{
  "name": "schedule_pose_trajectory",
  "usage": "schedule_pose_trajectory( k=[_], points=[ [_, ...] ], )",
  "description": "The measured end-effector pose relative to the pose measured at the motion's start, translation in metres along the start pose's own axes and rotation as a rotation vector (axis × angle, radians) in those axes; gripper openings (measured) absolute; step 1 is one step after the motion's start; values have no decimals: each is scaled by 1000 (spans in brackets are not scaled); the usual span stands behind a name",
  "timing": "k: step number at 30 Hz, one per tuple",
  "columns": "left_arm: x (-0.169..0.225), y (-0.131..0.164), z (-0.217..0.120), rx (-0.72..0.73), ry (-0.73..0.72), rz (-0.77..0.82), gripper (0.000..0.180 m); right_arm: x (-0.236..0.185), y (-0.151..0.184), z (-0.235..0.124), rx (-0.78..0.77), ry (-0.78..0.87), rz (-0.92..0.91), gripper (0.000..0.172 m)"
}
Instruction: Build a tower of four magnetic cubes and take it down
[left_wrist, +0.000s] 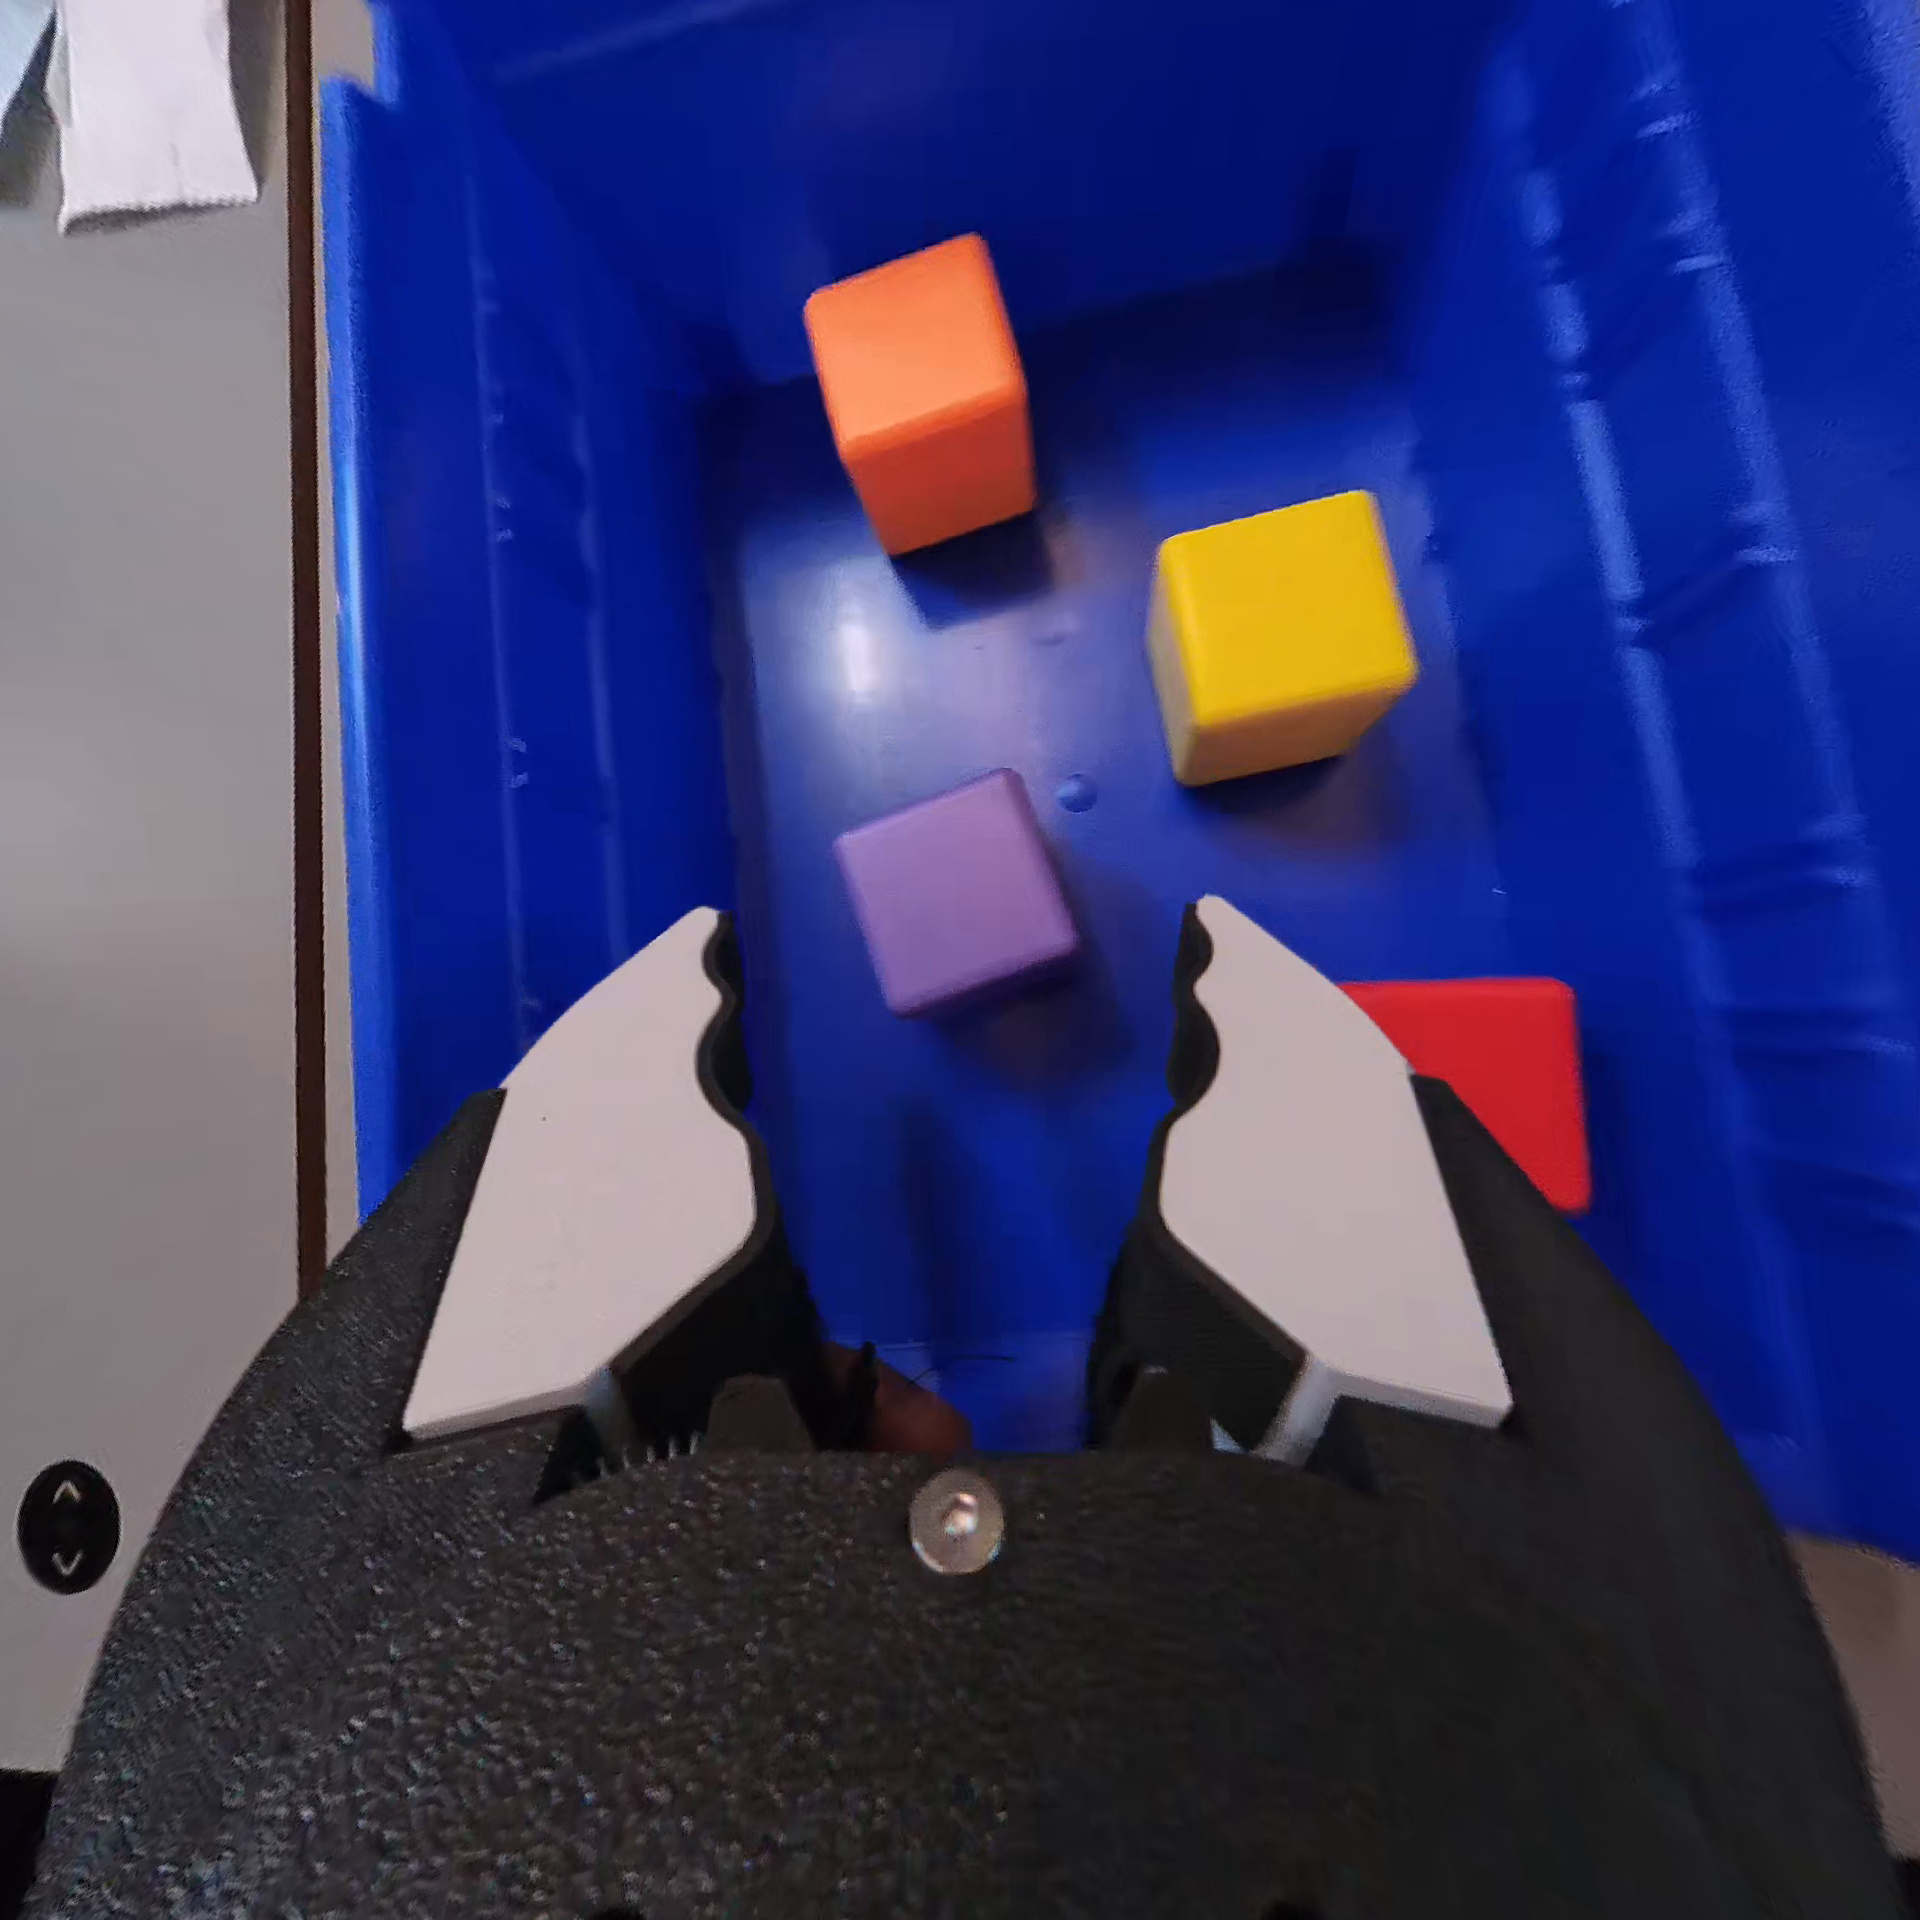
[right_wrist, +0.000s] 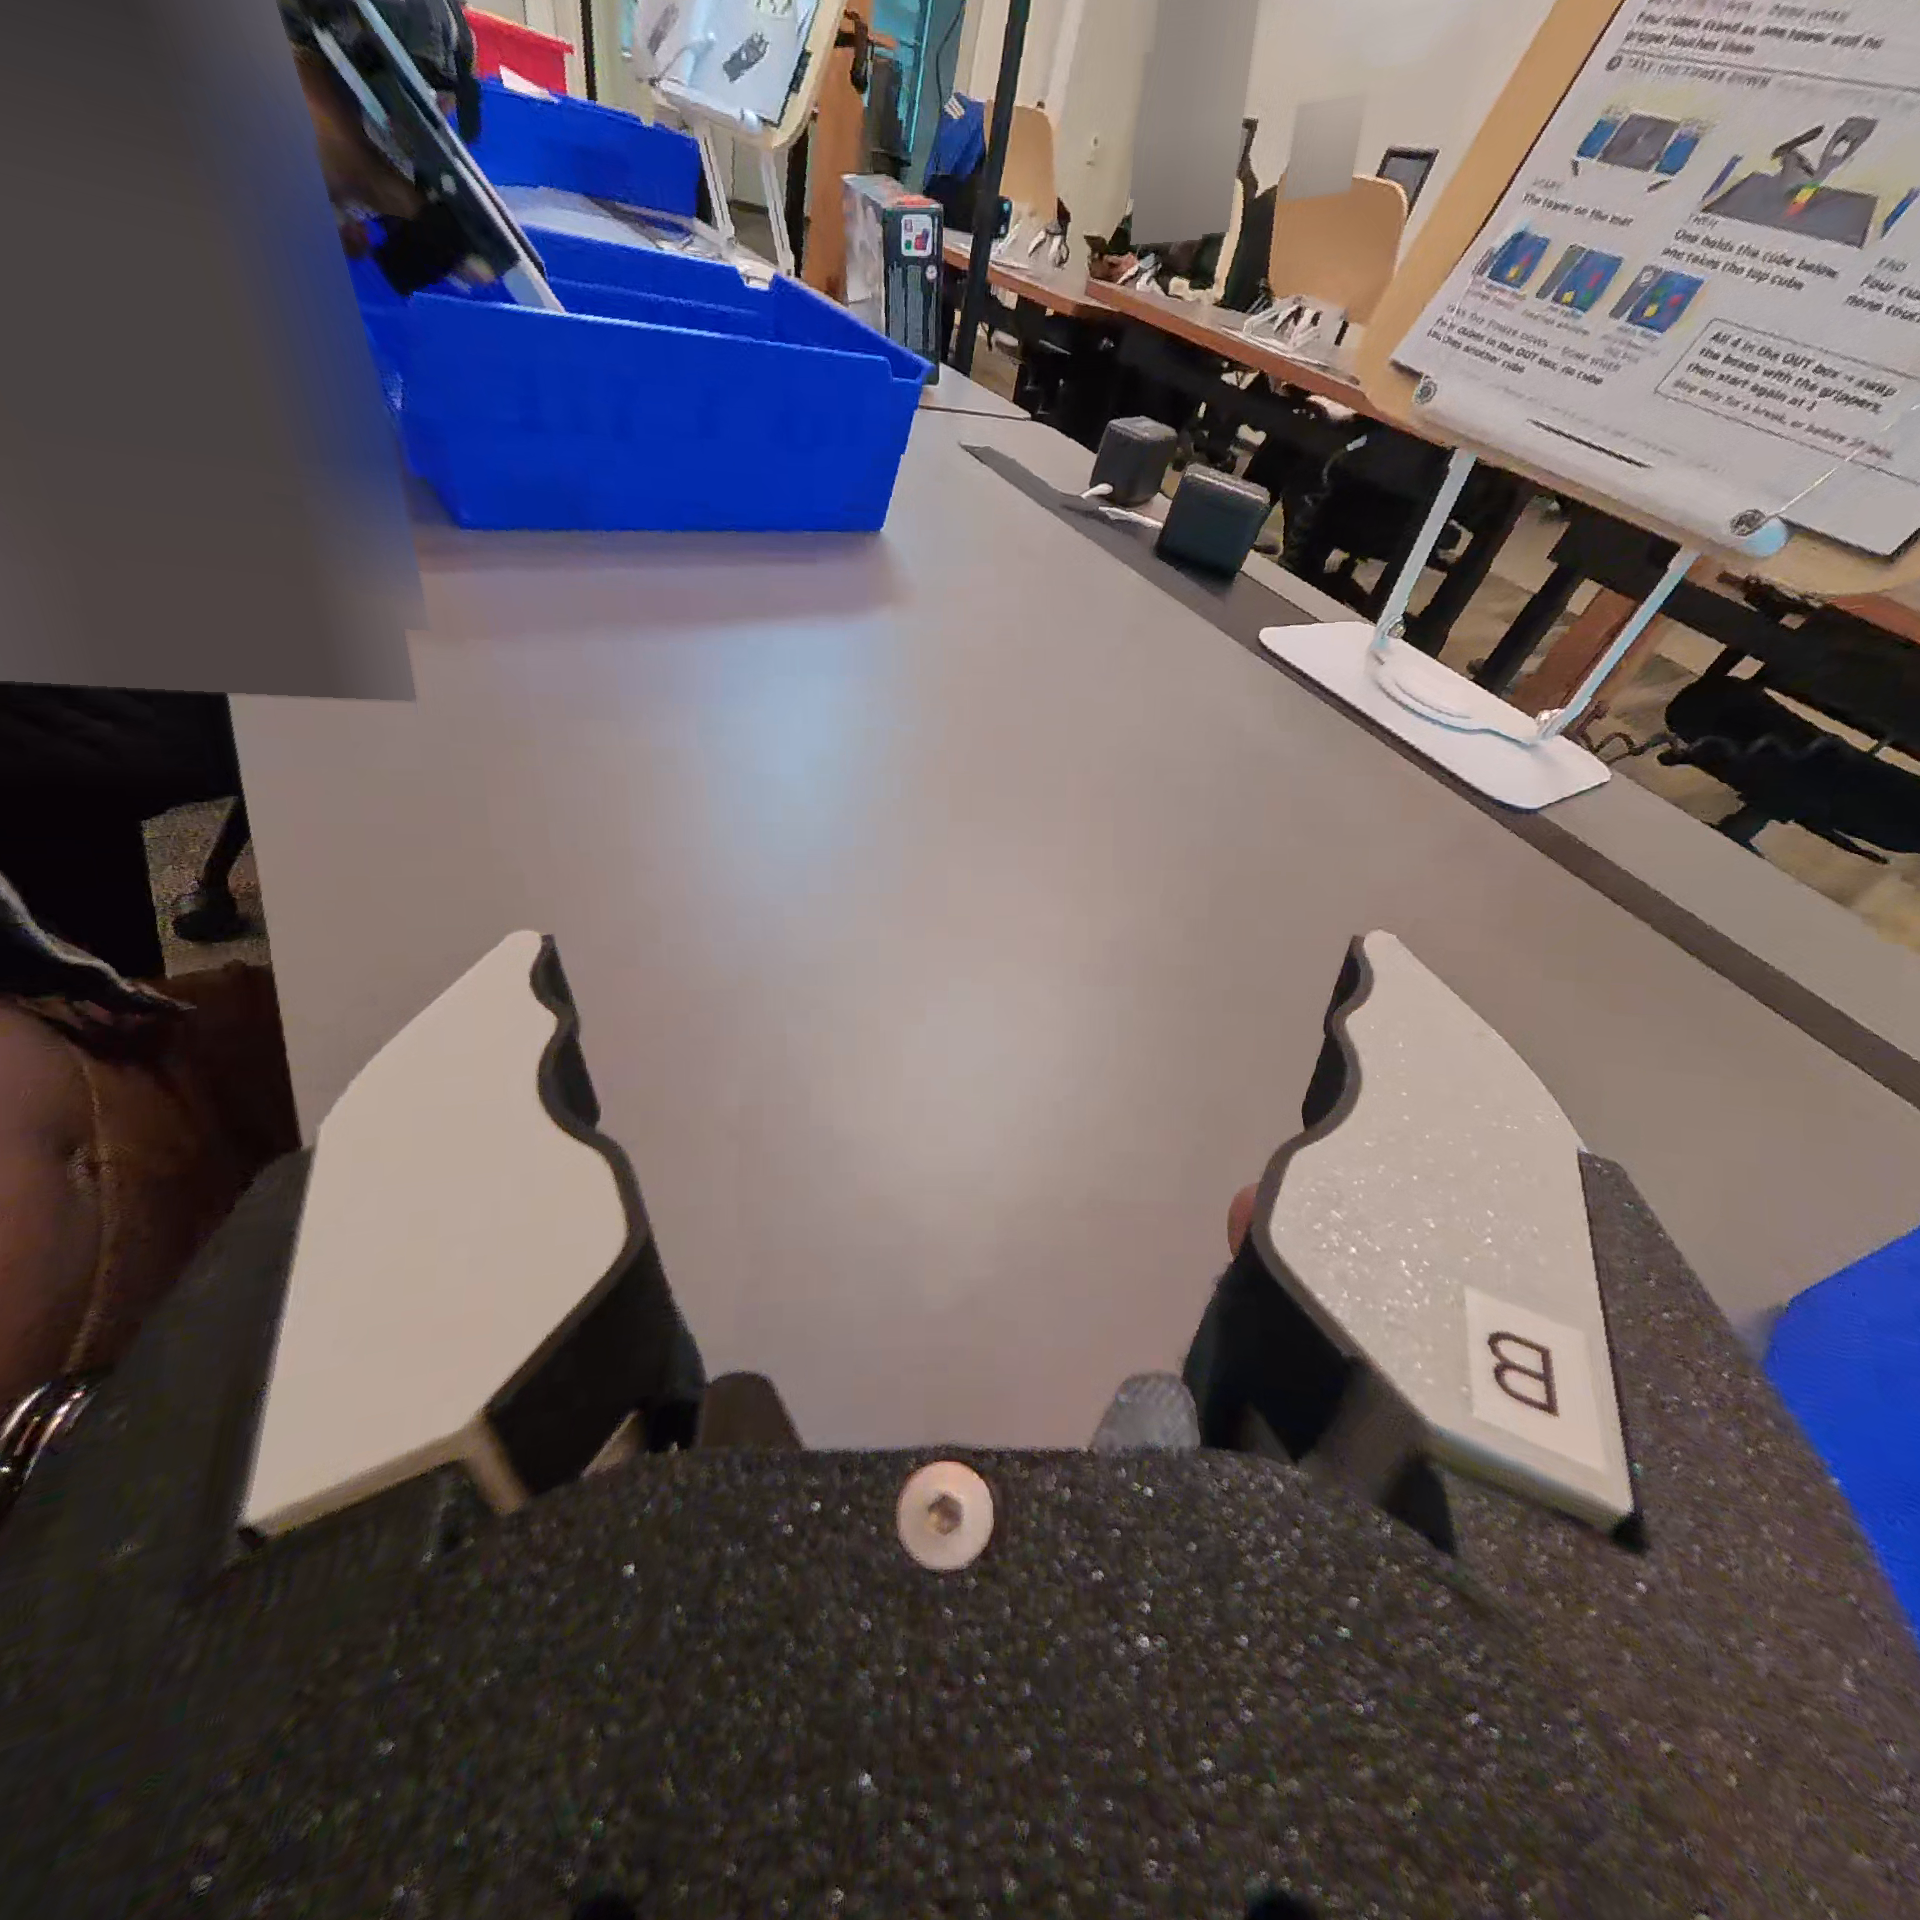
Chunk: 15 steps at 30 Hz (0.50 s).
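Left gripper (left_wrist: 961, 914) hangs over the blue bin (left_wrist: 540, 623), jaws apart, gripping nothing. Four cubes lie separate inside: orange (left_wrist: 920, 390), yellow (left_wrist: 1278, 634), purple (left_wrist: 951, 894) (slightly blurred, probably untouched) and red (left_wrist: 1486, 1081). Right gripper (right_wrist: 951, 940) gapes wide above the grey table (right_wrist: 883, 779).

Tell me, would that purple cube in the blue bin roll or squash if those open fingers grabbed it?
Probably neither. The purple cube has flat faces and sits flat on the blue bin floor, so it should slide rather than roll. It looks rigid and smooth, so it may slip slightly. It sits turned relative to the left gripper, so it might twist on closing.
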<state>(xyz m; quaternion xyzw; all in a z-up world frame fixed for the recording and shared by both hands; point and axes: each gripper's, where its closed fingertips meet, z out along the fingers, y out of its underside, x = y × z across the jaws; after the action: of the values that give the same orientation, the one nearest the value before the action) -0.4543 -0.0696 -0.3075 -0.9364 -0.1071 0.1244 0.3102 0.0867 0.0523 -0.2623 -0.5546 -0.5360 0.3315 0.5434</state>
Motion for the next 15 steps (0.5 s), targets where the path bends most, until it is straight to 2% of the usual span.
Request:
schedule_pose_trajectory(
  k=[6,8,9,12,15],
  points=[
    [3,16,33,-116,18,-25,75,6,0,-5,38,11,25,129],
    [2,20,42,-137,35,-28,55,6,4,-4,28,11,22,129],
    [1,17,42,-118,39,-36,54,6,6,-3,18,11,18,129],
    [6,-10,24,92,99,-83,53,4,10,0,-9,8,0,128],
    [29,-51,-23,429,300,-175,53,-2,4,6,10,-21,-15,124]
  ],
)
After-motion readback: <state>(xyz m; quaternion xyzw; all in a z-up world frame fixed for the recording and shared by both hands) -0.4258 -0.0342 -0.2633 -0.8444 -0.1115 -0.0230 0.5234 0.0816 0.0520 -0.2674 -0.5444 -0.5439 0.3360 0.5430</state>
